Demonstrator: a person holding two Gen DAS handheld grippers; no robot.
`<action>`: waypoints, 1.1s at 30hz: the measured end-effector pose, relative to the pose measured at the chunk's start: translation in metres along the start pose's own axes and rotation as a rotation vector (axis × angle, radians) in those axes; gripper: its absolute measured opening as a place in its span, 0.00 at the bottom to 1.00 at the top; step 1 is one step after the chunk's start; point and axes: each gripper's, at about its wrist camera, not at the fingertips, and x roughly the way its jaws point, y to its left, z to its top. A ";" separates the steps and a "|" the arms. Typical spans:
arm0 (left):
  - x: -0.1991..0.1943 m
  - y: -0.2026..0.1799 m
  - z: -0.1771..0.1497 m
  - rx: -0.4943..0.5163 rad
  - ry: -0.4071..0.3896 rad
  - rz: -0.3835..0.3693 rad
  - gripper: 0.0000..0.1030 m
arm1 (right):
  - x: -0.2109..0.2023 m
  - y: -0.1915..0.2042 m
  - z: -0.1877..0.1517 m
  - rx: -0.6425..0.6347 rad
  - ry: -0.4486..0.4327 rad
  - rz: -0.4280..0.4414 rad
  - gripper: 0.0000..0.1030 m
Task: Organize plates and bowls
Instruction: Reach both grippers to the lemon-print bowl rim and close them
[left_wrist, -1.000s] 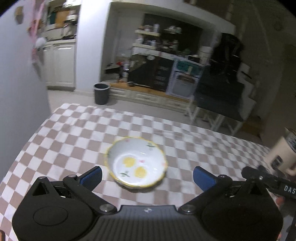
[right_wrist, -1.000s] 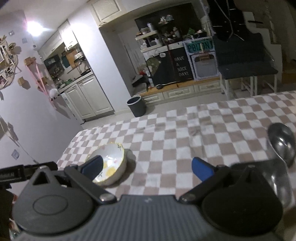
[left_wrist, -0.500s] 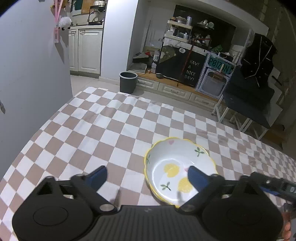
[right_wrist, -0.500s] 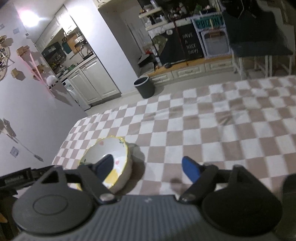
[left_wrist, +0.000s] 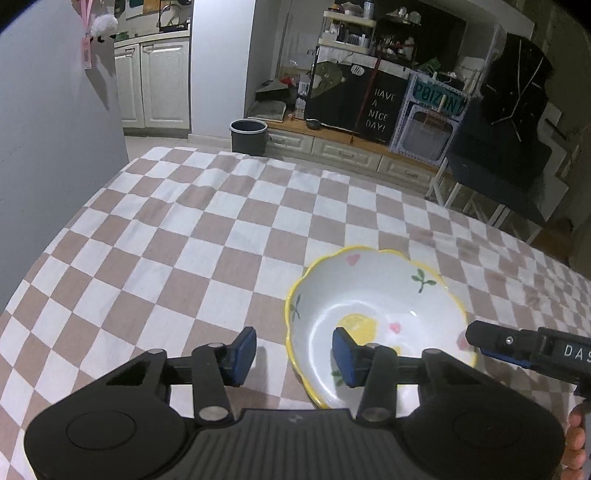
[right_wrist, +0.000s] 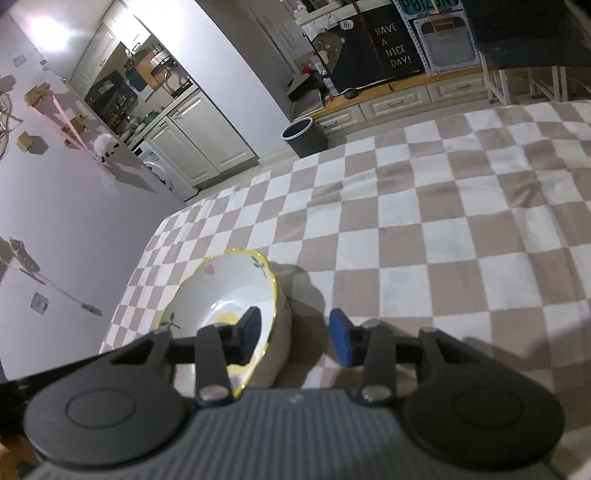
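Observation:
A white bowl (left_wrist: 373, 295) with a wavy yellow rim and lemon pattern sits on the checkered tablecloth (left_wrist: 184, 240). My left gripper (left_wrist: 294, 352) straddles the bowl's left rim, one blue pad outside and one inside. Its jaws are closing, with a gap still on both sides of the rim. In the right wrist view the same bowl (right_wrist: 221, 288) stands at lower left. My right gripper (right_wrist: 296, 336) straddles its right rim, left pad inside the bowl and right pad outside. These jaws are closing too and do not touch the wall. One of the right gripper's fingers (left_wrist: 495, 338) reaches over the bowl's right edge.
A grey wall (left_wrist: 44, 147) runs along the table's left edge. Beyond the far edge are a dark bin (left_wrist: 248, 134) on the floor, low cabinets and a dark chair (left_wrist: 502, 173). Bare cloth (right_wrist: 461, 240) stretches to the right of the bowl.
Both grippers came down onto the bowl from either side and their jaws narrowed. Each now has a rim between its pads. A metal bowl at the right has left the right wrist view.

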 end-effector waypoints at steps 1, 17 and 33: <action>0.003 0.001 0.000 0.000 0.002 0.006 0.41 | 0.003 0.000 0.000 0.006 0.006 0.008 0.42; 0.029 0.004 0.001 -0.032 0.034 -0.027 0.23 | 0.023 0.003 -0.005 -0.082 0.001 -0.016 0.23; 0.004 -0.028 0.001 0.041 0.036 -0.034 0.09 | -0.002 -0.007 -0.010 -0.037 0.031 -0.073 0.13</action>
